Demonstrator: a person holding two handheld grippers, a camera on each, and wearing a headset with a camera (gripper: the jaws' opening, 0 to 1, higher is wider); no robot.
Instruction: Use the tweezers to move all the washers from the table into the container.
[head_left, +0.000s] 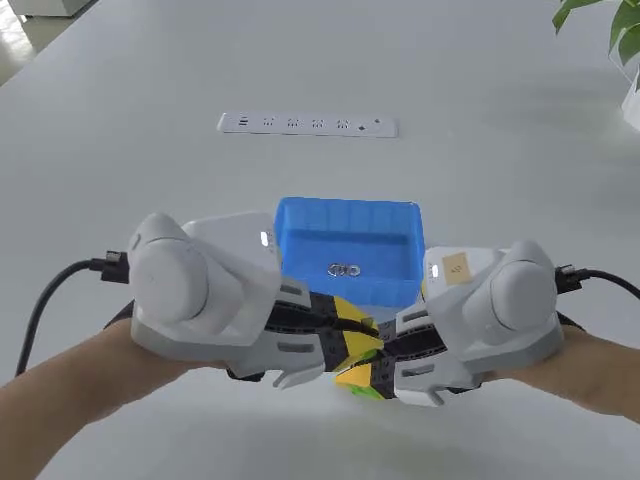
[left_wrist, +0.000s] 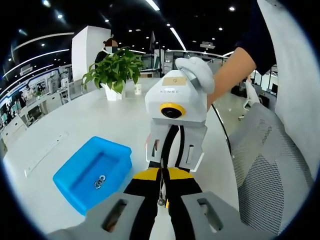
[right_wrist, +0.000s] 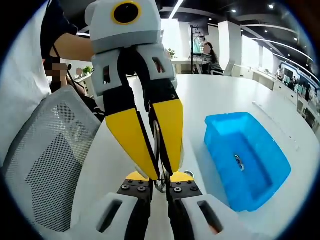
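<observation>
Tip: pinch tweezers (left_wrist: 160, 193) mid-leg, thin springy slick steel. Looks clamped narrow in left gripper (left_wrist: 161, 175) and right gripper (right_wrist: 159, 177) both. Go easy with tiny light washers (head_left: 344, 270).

Left gripper (right_wrist: 161, 172): a rounded white plastic housing with black jaw arms ending in long yellow pads. Right gripper (left_wrist: 162, 166): the same white housing, marked on top with a tan square sticker (head_left: 455, 267), and small screws (right_wrist: 135, 187) in its black jaw plates. Black cables (head_left: 45, 295) trail from both. The person wears a dark short sleeve (left_wrist: 257, 45).
</observation>
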